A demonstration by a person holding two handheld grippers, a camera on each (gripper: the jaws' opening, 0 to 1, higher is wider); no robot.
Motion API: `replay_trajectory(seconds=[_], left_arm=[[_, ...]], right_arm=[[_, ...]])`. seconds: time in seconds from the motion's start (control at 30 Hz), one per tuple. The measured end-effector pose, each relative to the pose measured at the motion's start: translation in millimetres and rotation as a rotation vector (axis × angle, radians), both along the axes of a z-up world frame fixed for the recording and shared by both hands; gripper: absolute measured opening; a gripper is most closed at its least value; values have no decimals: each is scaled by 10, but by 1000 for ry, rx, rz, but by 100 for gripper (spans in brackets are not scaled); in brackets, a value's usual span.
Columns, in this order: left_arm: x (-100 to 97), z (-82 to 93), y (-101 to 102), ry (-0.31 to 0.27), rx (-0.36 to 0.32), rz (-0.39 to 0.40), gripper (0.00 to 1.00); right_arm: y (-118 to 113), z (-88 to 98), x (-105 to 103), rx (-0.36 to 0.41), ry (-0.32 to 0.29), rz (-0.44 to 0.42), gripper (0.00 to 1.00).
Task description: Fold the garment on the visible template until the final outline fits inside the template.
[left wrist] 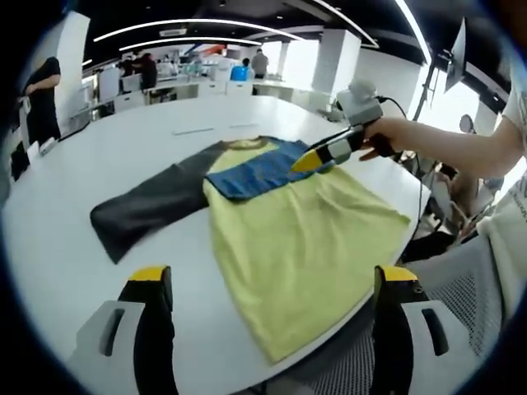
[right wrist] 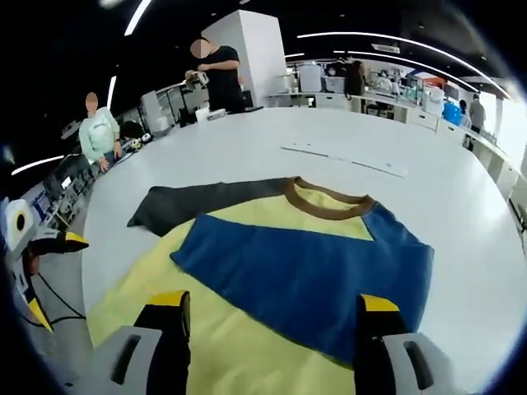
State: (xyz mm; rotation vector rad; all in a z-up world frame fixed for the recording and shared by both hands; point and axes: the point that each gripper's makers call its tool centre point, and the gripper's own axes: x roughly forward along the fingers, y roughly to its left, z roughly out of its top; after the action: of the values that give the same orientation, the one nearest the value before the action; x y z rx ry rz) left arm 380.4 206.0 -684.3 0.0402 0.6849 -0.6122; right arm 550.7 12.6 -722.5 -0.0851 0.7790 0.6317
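Left gripper view shows the yellow shirt (left wrist: 305,247) flat on the white bench (left wrist: 123,148), blue sleeve (left wrist: 255,173) folded across its chest, left gripper (left wrist: 272,288) jaws wide apart and empty; right gripper (right wrist: 272,309) likewise hovers over the sleeve.

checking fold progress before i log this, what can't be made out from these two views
- Template: not discernible in either view; the shirt covers that part of the table.
- Shirt's hem: in the right gripper view, cut off by the bottom edge behind the right gripper.
- Right gripper's jaws, left gripper view: too small to tell whether they pinch the blue sleeve.
- Thin strips on the far tabletop: too small to identify.
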Motion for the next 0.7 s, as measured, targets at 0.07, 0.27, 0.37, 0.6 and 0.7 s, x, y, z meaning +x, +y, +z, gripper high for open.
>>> replay_trajectory(seconds=[0.07, 0.27, 0.37, 0.6, 0.7], left_arm=[[-2, 6, -8, -3, -1, -2, 98], [-2, 4, -12, -3, 2, -6, 97], [0, 4, -10, -3, 5, -8, 97], [-5, -2, -21, -1, 6, -15, 97], [-5, -1, -20, -1, 5, -14, 96]], right_arm=[[-78, -12, -7, -4, 4, -12, 79], [-322, -39, 0, -12, 4, -60, 74], [-442, -42, 3, -18, 1, -80, 71], [-688, -56, -4, -36, -4, -123, 62], [-774, -66, -24, -36, -3, -130, 56]])
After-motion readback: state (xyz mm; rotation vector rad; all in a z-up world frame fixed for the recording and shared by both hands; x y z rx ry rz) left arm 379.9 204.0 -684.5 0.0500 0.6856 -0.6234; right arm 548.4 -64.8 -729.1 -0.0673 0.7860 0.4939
